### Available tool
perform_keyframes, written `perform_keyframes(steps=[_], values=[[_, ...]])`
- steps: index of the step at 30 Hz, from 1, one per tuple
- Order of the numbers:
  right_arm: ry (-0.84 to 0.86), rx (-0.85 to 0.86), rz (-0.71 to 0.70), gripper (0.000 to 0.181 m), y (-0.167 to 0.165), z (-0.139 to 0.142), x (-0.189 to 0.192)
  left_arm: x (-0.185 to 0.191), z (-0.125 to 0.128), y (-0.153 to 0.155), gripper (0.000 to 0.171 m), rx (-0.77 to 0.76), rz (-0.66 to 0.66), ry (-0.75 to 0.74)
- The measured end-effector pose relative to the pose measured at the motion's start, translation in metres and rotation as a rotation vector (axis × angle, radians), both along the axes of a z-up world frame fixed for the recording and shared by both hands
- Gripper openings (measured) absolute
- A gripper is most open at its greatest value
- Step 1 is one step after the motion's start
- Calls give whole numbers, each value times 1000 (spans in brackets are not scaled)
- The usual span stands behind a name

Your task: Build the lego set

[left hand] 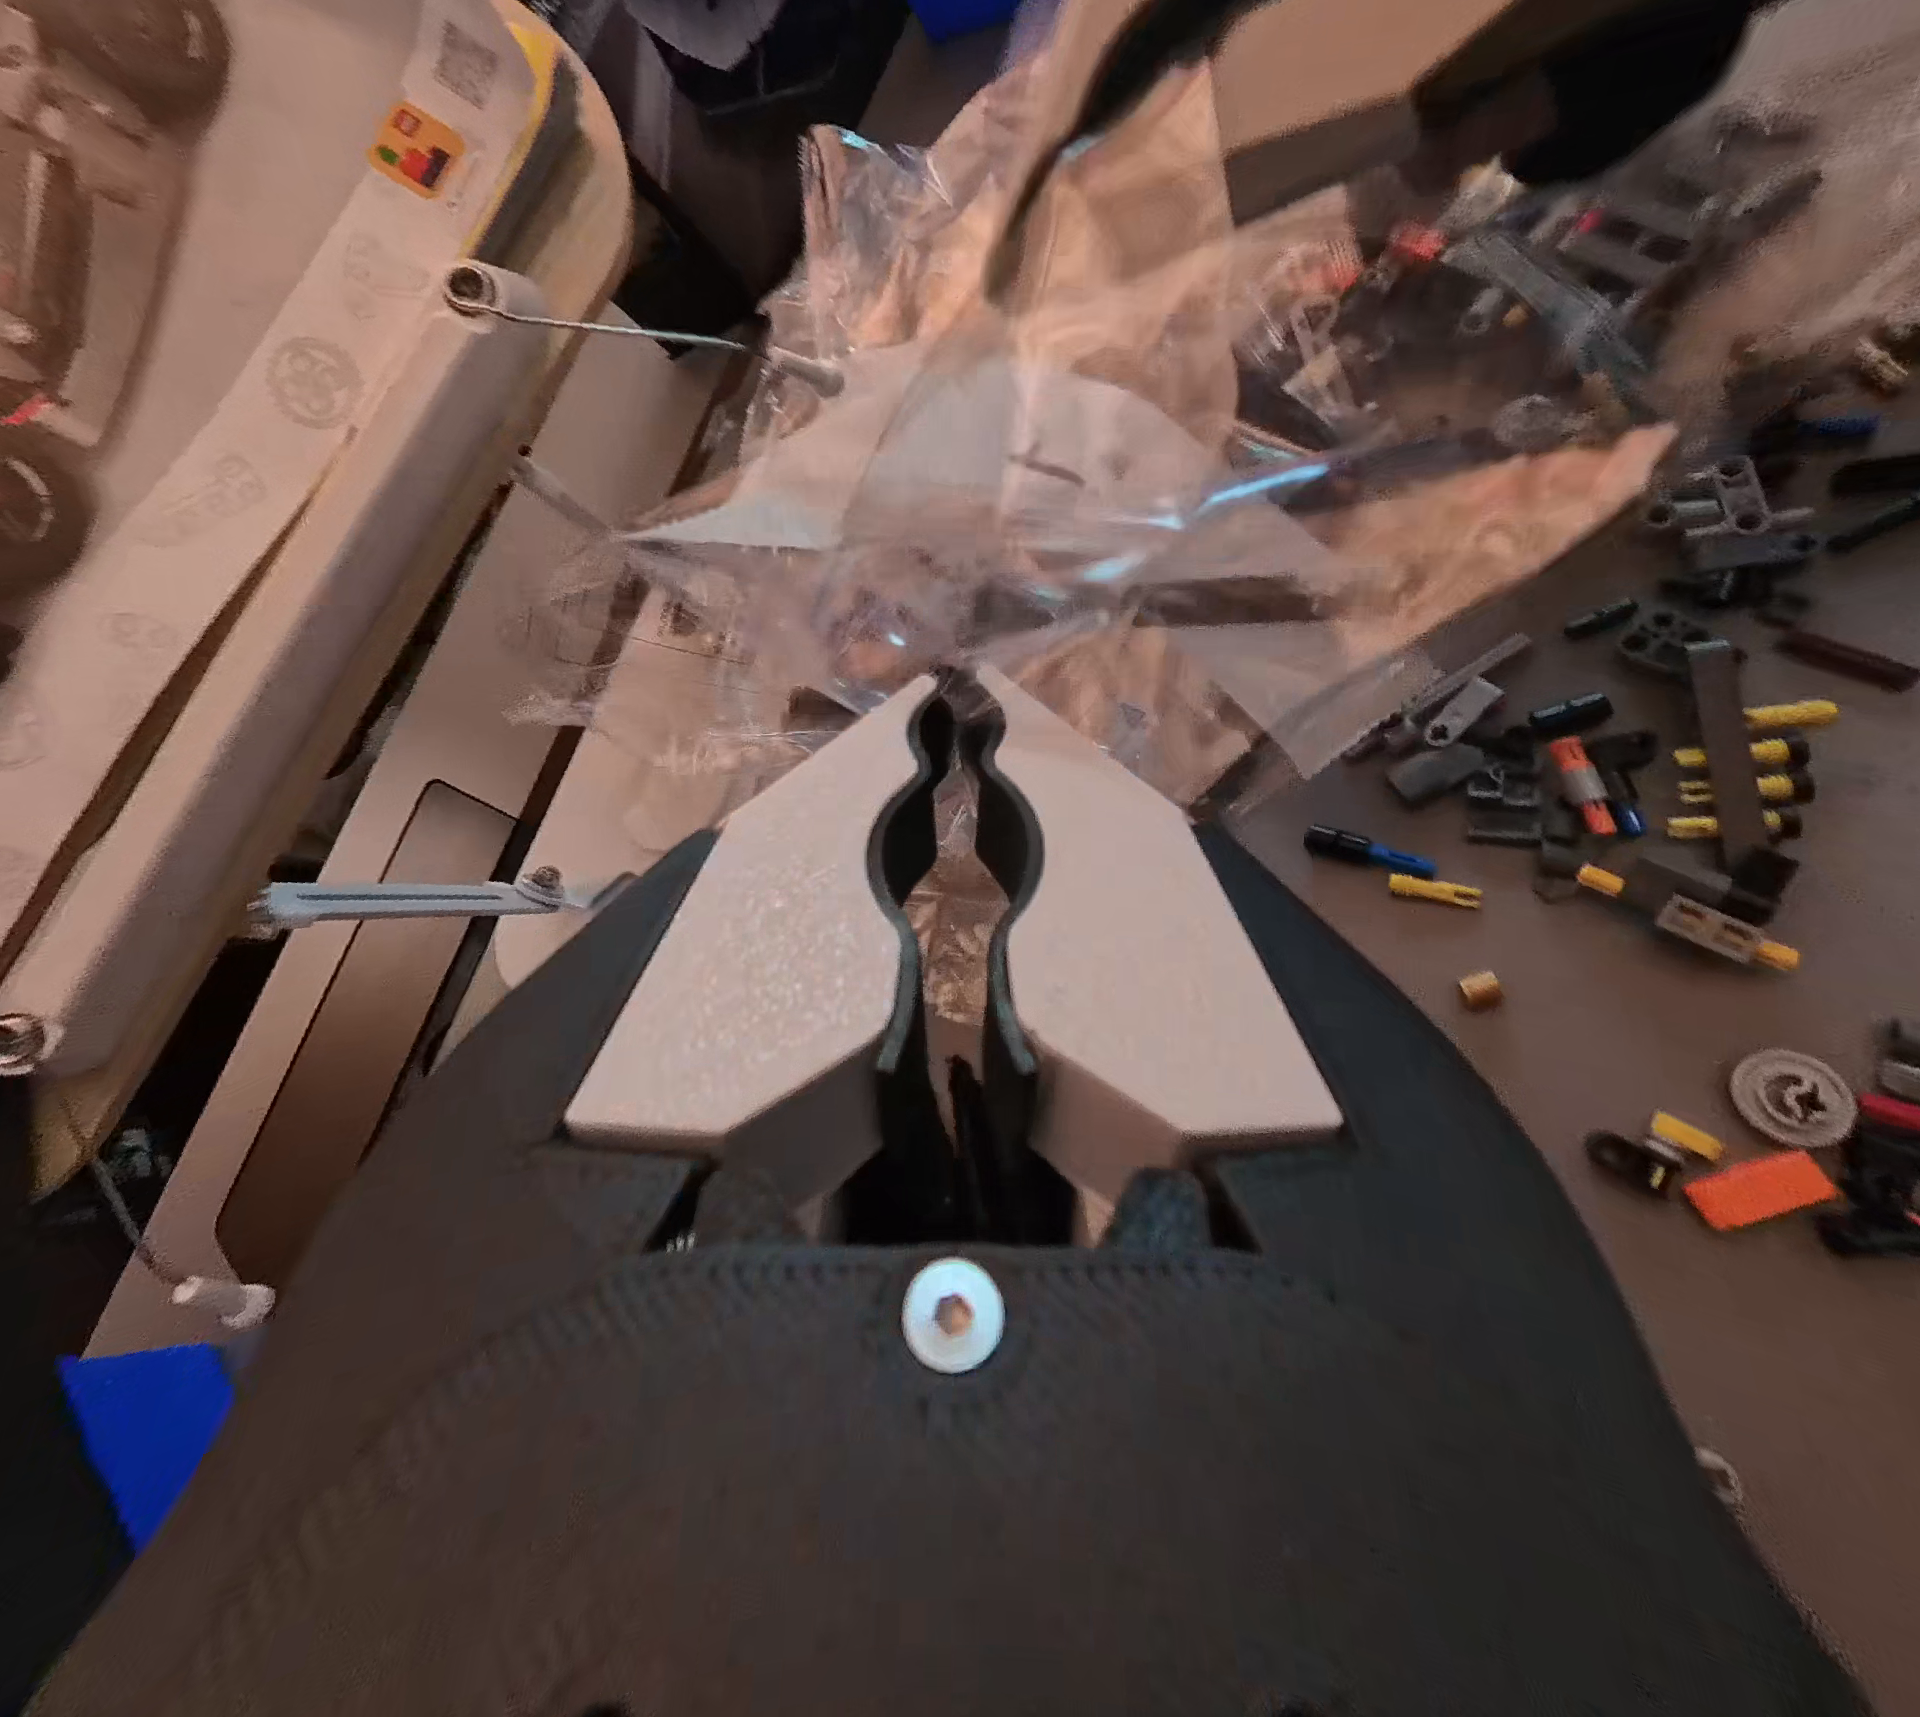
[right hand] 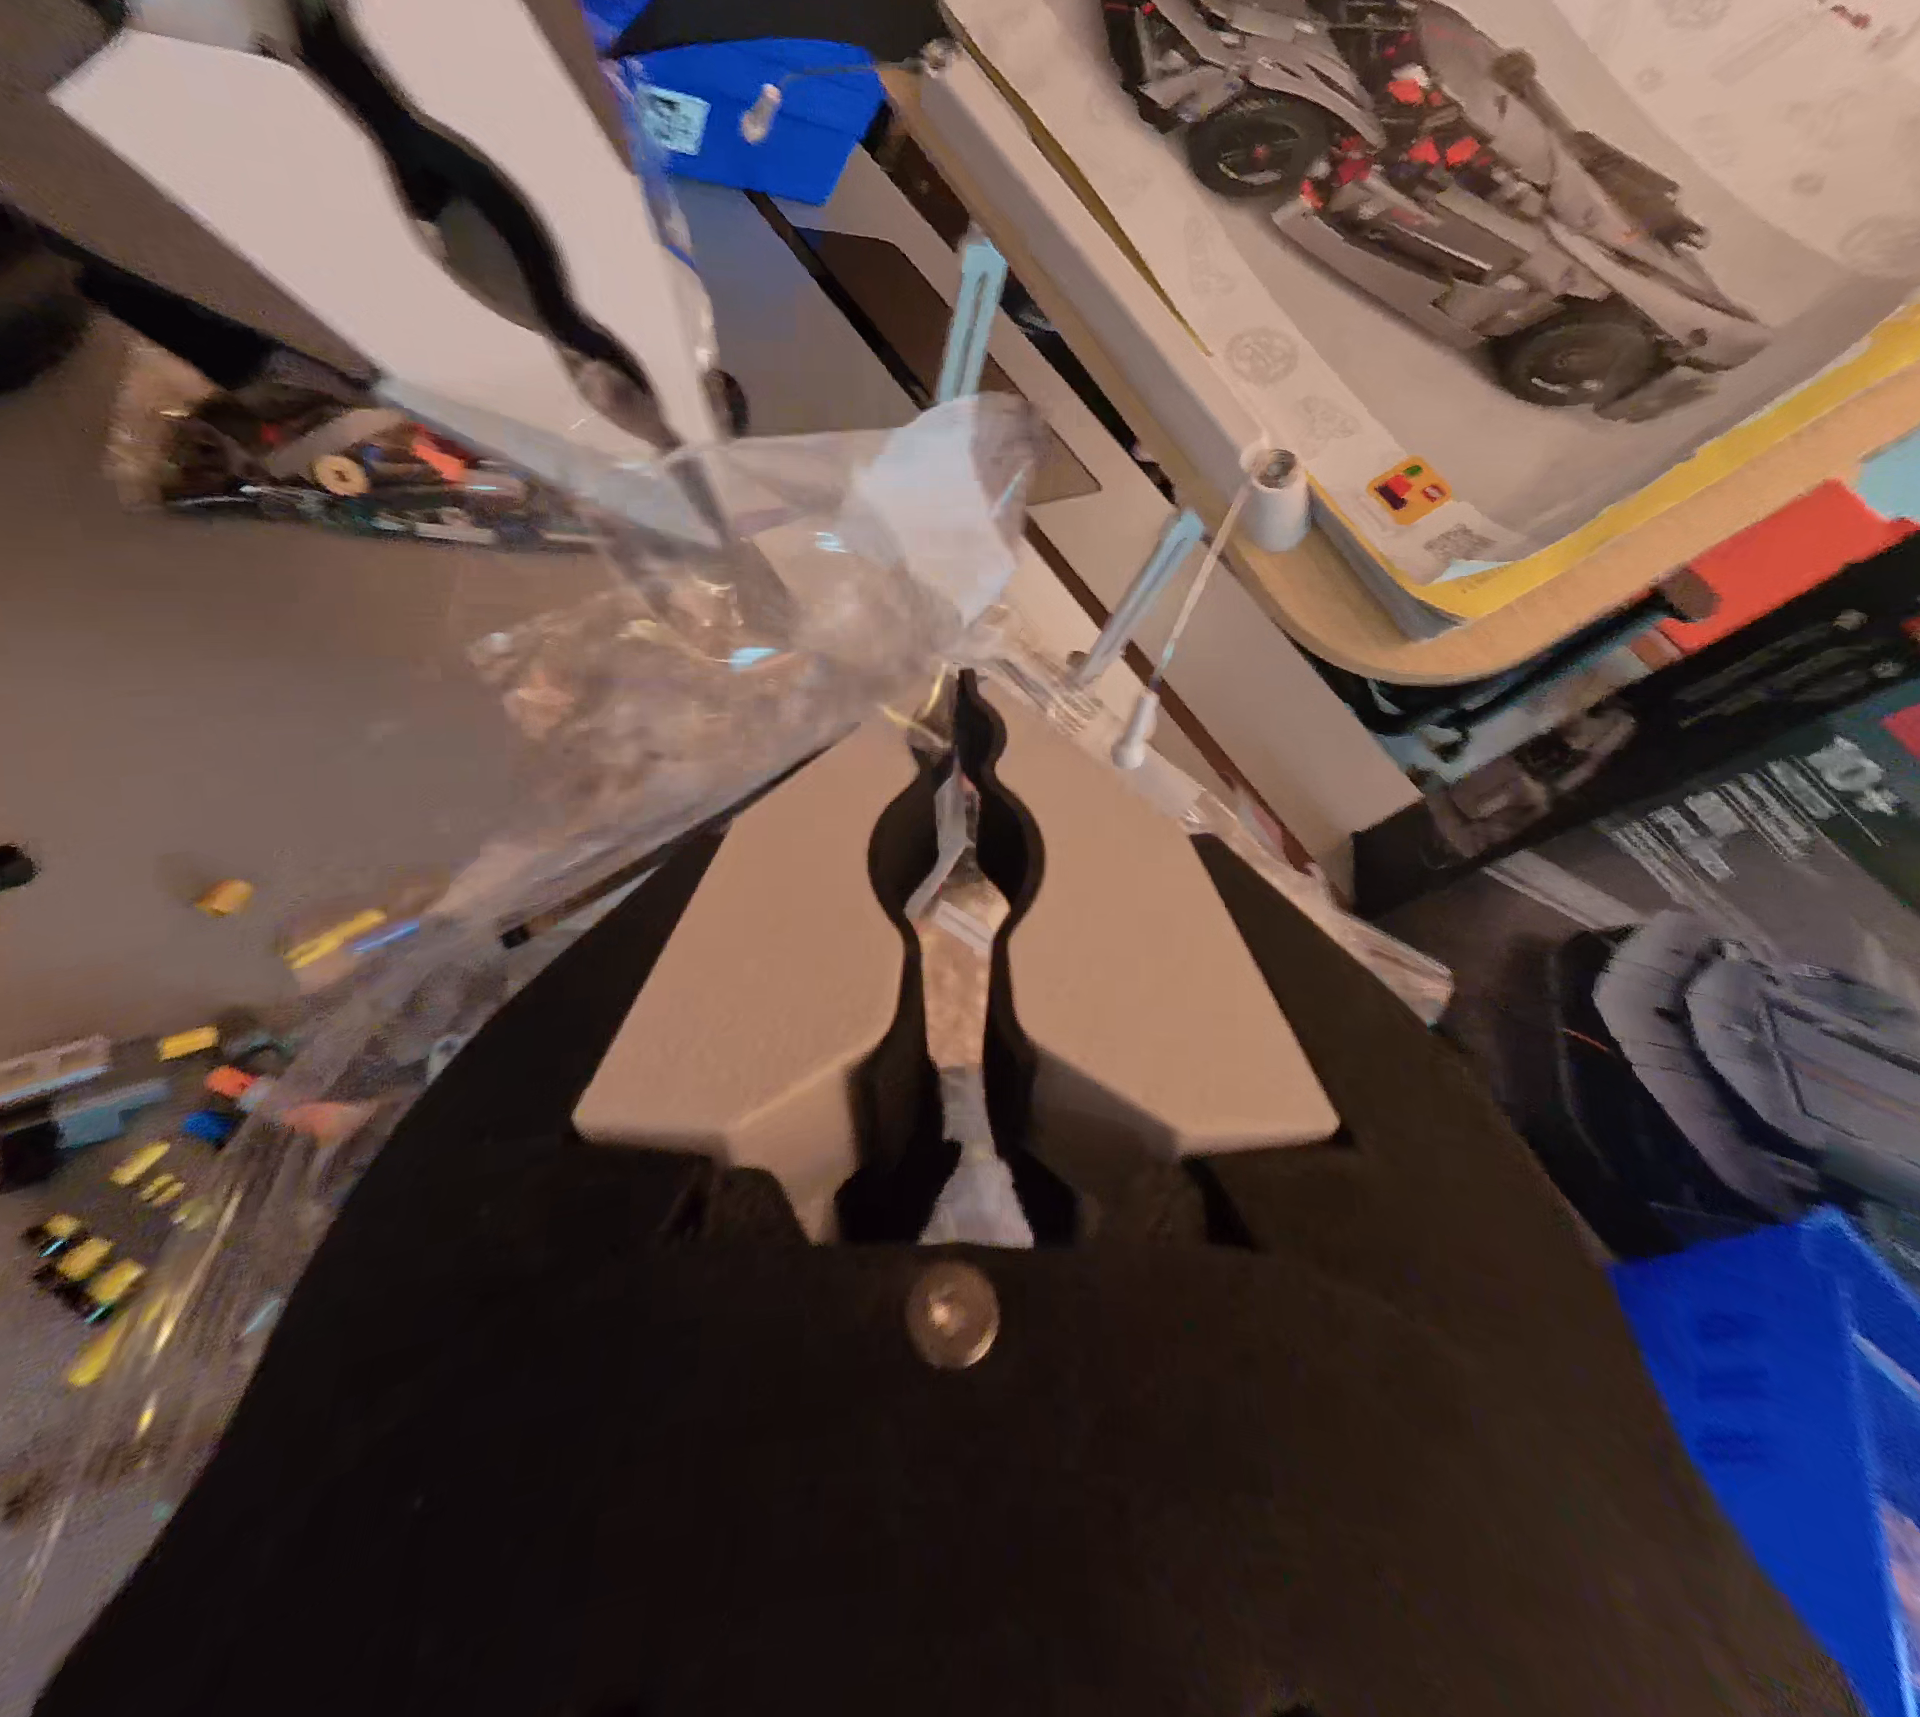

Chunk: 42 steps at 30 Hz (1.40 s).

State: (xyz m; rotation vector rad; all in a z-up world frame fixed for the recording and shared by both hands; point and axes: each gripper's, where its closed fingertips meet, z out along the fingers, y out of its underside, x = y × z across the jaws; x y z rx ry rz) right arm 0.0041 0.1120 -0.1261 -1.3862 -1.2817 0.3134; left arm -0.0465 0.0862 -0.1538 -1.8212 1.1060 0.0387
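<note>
both wrist views look close along their fingers, facing each other, sharing the clear bag (left hand: 1018, 462).

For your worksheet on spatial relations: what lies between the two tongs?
A clear plastic bag stretches between the left tongs and right tongs, pinched by both; both wrist views show it.

Bag: clear plastic bag (left hand: 987, 472), crumpled, stretched taut in mid-air above the bench (left hand: 1558, 1148).
Loose pieces: small lego parts (left hand: 1621, 784), black, grey, yellow and orange, scattered across the bench at right.
Booklet: instruction book (right hand: 1455, 213) showing a dark car, propped open.
</note>
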Motion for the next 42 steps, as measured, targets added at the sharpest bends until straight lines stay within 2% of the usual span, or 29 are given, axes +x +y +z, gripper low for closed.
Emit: perform_keyframes(steps=[7,14,17,19,21,23,27,32,38,42], values=[[105,-101,43,0,-2,4,-2,0,3,0,0,-34,10,-81],[101,23,101,7,-20,22,-3,3,4,7,0,-43,62,-135],[200,73,201,6,-42,47,-2,2,4,11,0,-44,86,-155],[250,89,324,6,-68,61,-2,3,3,11,0,-50,91,-154],[221,54,449,1,-92,57,-6,4,2,12,0,-51,94,-150],[103,-3,516,0,-104,33,-15,7,1,12,0,-53,92,-145],[-60,48,457,0,-100,-4,-35,14,0,11,0,-60,82,-138],[-25,-12,357,0,-85,-8,-45,19,0,10,0,-65,68,-151],[-109,-92,193,0,-48,-34,-37,26,1,9,0,-84,54,-203],[-131,-80,90,0,-29,-41,-33,31,3,8,0,-95,43,-237]])
